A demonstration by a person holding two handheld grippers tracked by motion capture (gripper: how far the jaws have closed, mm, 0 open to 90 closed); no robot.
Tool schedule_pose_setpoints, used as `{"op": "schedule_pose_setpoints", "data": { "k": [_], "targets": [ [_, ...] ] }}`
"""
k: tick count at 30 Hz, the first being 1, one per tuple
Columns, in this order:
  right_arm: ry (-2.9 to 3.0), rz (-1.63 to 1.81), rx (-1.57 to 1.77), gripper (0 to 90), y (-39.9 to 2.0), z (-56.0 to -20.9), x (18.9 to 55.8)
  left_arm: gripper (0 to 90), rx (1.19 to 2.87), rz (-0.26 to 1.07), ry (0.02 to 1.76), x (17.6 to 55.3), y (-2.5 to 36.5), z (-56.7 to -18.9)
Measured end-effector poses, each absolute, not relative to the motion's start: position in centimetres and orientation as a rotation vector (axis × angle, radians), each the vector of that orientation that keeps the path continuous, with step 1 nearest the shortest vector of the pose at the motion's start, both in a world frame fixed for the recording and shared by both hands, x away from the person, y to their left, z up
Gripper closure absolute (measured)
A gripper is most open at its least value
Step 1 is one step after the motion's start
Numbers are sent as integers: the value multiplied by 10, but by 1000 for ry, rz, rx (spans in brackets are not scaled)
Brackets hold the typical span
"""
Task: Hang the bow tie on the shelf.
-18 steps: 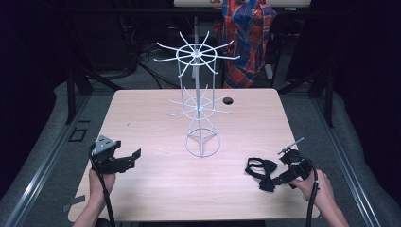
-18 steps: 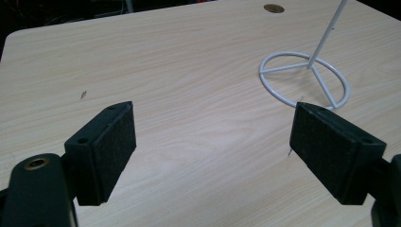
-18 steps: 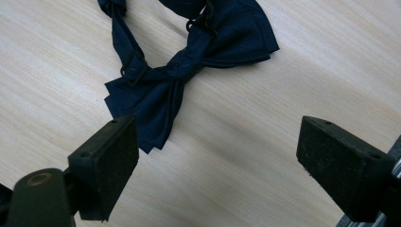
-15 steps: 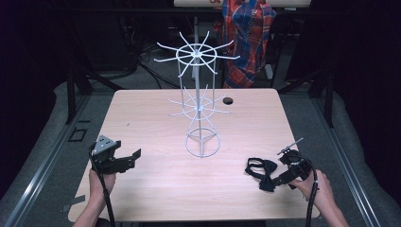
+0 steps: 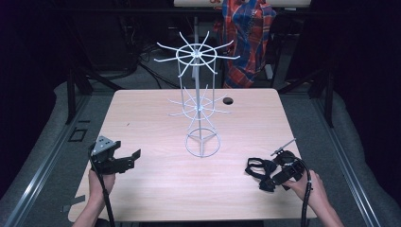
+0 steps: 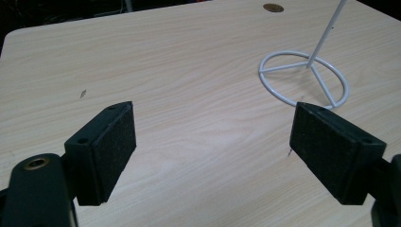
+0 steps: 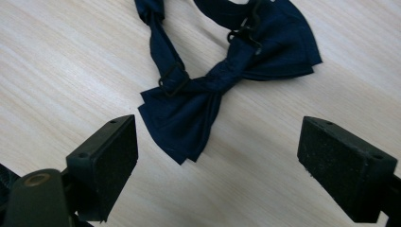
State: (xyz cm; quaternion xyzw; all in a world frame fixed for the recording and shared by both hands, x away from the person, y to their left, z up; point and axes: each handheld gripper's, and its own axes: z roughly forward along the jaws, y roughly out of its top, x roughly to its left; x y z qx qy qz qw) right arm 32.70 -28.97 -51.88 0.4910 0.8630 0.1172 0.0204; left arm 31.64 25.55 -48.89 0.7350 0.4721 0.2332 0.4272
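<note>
A: Where's the bow tie point(image 7: 222, 71) right now?

B: It lies flat on the counter point(image 5: 156, 118), near the front right corner as the high view shows it. It's dark navy, with its strap looped out behind the knot.

A: And the right claw point(image 7: 217, 156)?

B: It hangs over the bow tie with both jaws spread wide. In the right gripper view the nearest wing of the tie points into the gap between the two black pads, but neither pad touches the cloth. Nothing is gripped.

A: What about the left claw point(image 6: 213, 142)?

B: Open as well, and empty. It sits over bare wood at the front left of the counter, well apart from the bow tie. The person's left hand point(image 5: 100, 182) holds it from below.

A: Anything else on the counter?

B: A white wire rack point(image 5: 198, 101) stands upright in the middle, with a ring base and two tiers of spokes. In the left gripper view its base ring shows just beyond the right-hand pad. There's also a small round hole point(image 5: 228, 100) in the wood behind the rack.
</note>
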Motion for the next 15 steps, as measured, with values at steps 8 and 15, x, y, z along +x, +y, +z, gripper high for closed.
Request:
{"op": "schedule_pose_setpoints", "data": {
  "k": [8,15],
  "targets": [
    [2704,329,1495,130,-279,-524,331,156,1842,586,1176,317,254,-489],
    [2653,352,1522,150,-271,-529,333,156,1836,587,1178,317,255,-489]
  ]
}}
